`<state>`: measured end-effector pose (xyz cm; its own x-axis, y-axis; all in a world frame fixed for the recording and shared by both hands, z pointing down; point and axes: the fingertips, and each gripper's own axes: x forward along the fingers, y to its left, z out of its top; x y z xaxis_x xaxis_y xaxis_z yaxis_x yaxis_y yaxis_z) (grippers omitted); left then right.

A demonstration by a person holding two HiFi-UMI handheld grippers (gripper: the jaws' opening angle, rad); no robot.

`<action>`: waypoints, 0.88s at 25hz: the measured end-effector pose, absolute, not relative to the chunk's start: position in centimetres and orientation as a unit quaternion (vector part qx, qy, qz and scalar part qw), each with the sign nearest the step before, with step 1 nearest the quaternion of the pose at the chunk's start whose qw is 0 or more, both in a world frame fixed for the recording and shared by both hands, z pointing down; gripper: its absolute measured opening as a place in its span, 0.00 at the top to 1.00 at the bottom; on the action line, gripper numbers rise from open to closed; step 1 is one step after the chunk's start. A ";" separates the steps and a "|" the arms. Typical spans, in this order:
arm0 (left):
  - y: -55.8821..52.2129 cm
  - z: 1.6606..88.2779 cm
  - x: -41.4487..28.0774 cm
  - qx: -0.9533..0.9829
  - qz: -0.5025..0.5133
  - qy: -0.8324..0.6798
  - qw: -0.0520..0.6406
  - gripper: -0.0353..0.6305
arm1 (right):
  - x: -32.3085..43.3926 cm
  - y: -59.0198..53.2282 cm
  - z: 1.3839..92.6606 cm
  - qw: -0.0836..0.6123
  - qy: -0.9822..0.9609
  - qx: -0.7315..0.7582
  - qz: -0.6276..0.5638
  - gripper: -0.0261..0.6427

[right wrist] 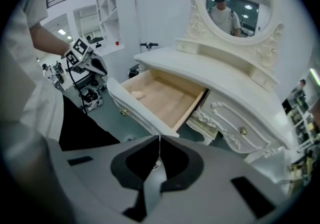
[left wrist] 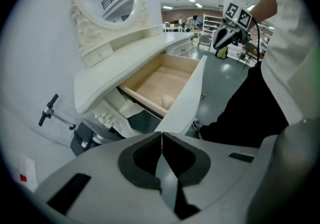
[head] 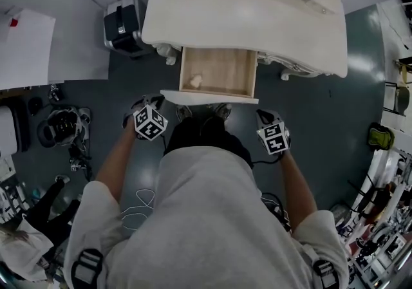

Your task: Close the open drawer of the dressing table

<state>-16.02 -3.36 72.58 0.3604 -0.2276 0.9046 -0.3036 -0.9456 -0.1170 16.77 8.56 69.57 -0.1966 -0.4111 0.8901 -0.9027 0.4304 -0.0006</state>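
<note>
The white dressing table stands ahead with its middle drawer pulled out, showing a bare wooden floor and one small pale object inside. The drawer's white front panel faces me. My left gripper hangs just short of the panel's left end, jaws shut and empty. My right gripper hangs off the panel's right end, also shut with nothing held. Neither touches the drawer. In the right gripper view the open drawer lies below the oval mirror.
A grey case with a telescopic handle stands left of the table. A helmet and cables lie on the dark floor at left. A white board sits far left. Racks and clutter line the right side. My feet are under the drawer front.
</note>
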 end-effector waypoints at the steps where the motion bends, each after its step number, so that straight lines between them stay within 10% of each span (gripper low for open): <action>1: -3.4 72.7 -16.0 0.825 0.544 -0.151 0.029 0.93 | 16.9 8.6 69.7 0.451 -0.720 0.450 0.274 0.94; 8: -3.6 73.4 -15.9 0.819 0.566 -0.096 -0.008 0.93 | 17.4 8.3 70.4 0.495 -0.720 0.422 0.243 0.94; 13: -3.2 74.2 -16.0 0.812 0.580 -0.060 -0.012 0.75 | 17.5 7.5 70.8 0.521 -0.717 0.406 0.221 0.93; 22: -3.4 75.4 -15.6 0.800 0.597 -0.022 -0.055 0.72 | 17.6 6.8 73.2 0.598 -0.710 0.326 0.178 0.73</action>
<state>-15.62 -3.36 75.45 0.2851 -0.1015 0.9531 0.0295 -0.9930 -0.1146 17.58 6.83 73.23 -0.0712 -0.2502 0.9656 -0.6755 0.7244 0.1379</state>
